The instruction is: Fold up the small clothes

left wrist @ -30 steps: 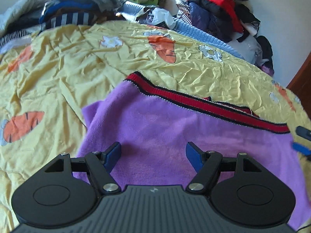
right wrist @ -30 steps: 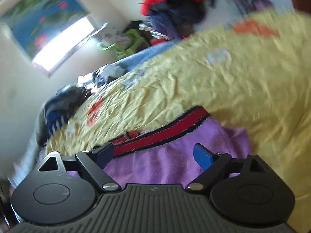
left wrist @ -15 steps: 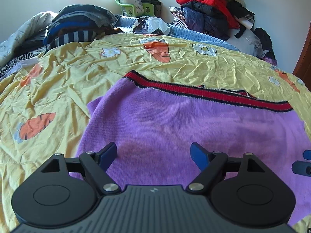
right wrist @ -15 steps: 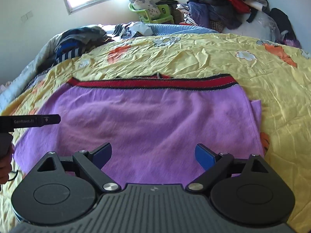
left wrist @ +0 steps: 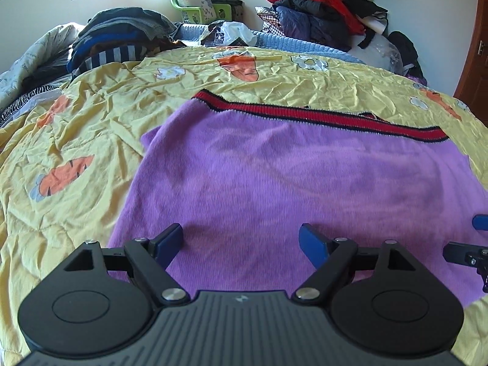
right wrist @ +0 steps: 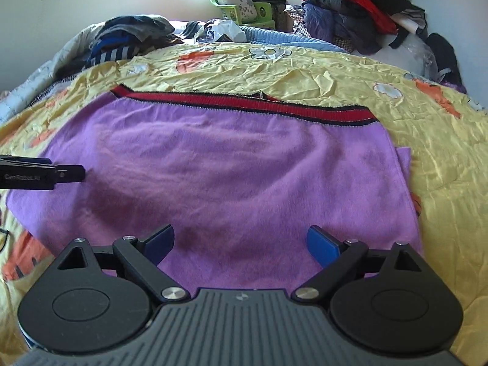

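Observation:
A purple knit garment (left wrist: 289, 177) with a red and black ribbed band (left wrist: 320, 119) along its far edge lies flat on the yellow bedspread (left wrist: 91, 122). My left gripper (left wrist: 241, 238) hovers over its near left part, jaws open, nothing between them. My right gripper (right wrist: 241, 238) hovers over the garment (right wrist: 228, 167) near its right side, also open and empty. A purple layer sticks out along the right edge under the top layer. In the right wrist view the left gripper (right wrist: 42, 174) shows at the left edge. In the left wrist view the right gripper's fingers (left wrist: 480, 222) show at the right edge.
Heaped clothes with a red jacket (left wrist: 320, 9) stand at the back right. A dark striped pile (left wrist: 122, 36) lies at the back left. A green chair (left wrist: 198, 9) with a cushion stands under the window, and a brown door (left wrist: 475, 61) is at the right.
The right wrist view has rolled from tilted to level and swung over the garment's near right part. The left gripper's jaws have widened a little and it has drawn back toward the near edge.

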`<state>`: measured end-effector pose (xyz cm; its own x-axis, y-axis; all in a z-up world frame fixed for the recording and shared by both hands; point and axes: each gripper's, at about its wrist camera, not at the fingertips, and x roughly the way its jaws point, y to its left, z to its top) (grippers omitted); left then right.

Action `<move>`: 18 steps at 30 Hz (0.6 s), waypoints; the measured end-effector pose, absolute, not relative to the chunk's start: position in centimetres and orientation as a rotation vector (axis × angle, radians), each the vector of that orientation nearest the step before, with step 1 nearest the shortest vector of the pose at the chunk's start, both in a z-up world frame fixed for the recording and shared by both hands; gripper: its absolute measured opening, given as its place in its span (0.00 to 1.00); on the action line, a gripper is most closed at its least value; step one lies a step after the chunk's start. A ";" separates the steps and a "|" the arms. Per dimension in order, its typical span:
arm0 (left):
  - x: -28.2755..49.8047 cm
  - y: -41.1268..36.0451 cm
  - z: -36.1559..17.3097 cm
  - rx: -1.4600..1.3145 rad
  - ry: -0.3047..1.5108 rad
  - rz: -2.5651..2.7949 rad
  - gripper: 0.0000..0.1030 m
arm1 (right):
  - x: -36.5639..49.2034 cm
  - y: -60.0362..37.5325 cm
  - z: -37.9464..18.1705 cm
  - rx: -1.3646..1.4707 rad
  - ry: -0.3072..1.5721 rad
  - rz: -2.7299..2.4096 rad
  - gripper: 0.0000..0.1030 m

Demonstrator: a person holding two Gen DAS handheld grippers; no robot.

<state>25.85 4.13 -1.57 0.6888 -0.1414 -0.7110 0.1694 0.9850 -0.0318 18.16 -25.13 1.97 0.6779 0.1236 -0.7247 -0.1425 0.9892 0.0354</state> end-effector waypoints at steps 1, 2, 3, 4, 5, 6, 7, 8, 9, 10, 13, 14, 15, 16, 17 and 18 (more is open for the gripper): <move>25.6 4.2 -1.6 0.041 0.790 -0.175 0.83 | 18.0 -25.0 2.0 -0.033 0.812 0.147 0.90; 25.4 4.3 -1.7 0.044 0.788 -0.175 0.85 | 17.8 -24.9 2.0 -0.036 0.812 0.146 0.90; 25.2 4.4 -1.8 0.046 0.786 -0.176 0.86 | 17.6 -24.9 2.1 -0.035 0.810 0.145 0.90; 24.9 4.5 -1.9 0.046 0.785 -0.176 0.86 | 17.4 -24.8 2.1 -0.031 0.807 0.144 0.90; 24.6 4.6 -1.9 0.047 0.784 -0.178 0.86 | 17.2 -24.8 2.3 -0.025 0.804 0.144 0.90; 24.3 4.7 -2.0 0.050 0.784 -0.180 0.86 | 17.1 -24.7 2.4 -0.019 0.800 0.145 0.90; 23.9 4.9 -2.2 0.053 0.786 -0.182 0.87 | 16.8 -24.6 2.5 -0.012 0.797 0.147 0.90; 23.6 5.1 -2.4 0.053 0.790 -0.183 0.87 | 16.6 -24.4 2.6 -0.008 0.792 0.149 0.90; 23.2 5.4 -2.5 0.049 0.793 -0.185 0.87 | 16.3 -24.3 2.7 -0.005 0.785 0.152 0.90; 22.8 5.7 -2.7 0.044 0.792 -0.187 0.87 | 16.0 -24.0 2.8 -0.005 0.777 0.156 0.90; 21.6 6.6 -3.0 0.037 0.780 -0.176 0.87 | 15.3 -23.1 2.9 -0.012 0.760 0.164 0.90; 21.1 6.8 -3.0 0.033 0.773 -0.172 0.87 | 15.2 -22.8 2.9 -0.015 0.756 0.166 0.90; 20.8 7.0 -3.1 0.028 0.769 -0.168 0.87 | 15.1 -22.5 2.8 -0.016 0.754 0.169 0.90; 20.5 7.2 -3.1 0.022 0.768 -0.164 0.87 | 15.0 -22.2 2.8 -0.015 0.753 0.172 0.90; 20.3 7.3 -3.2 0.016 0.767 -0.161 0.87 | 14.9 -22.0 2.7 -0.012 0.753 0.176 0.90; 20.1 7.4 -3.2 0.010 0.765 -0.160 0.88 | 14.8 -21.7 2.6 -0.009 0.754 0.179 0.90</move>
<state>20.10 7.43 -3.20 0.7100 -0.1403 -0.6900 0.1477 0.9878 -0.0489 14.84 -21.70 2.61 0.7142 0.1578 -0.6819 -0.1646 0.9848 0.0555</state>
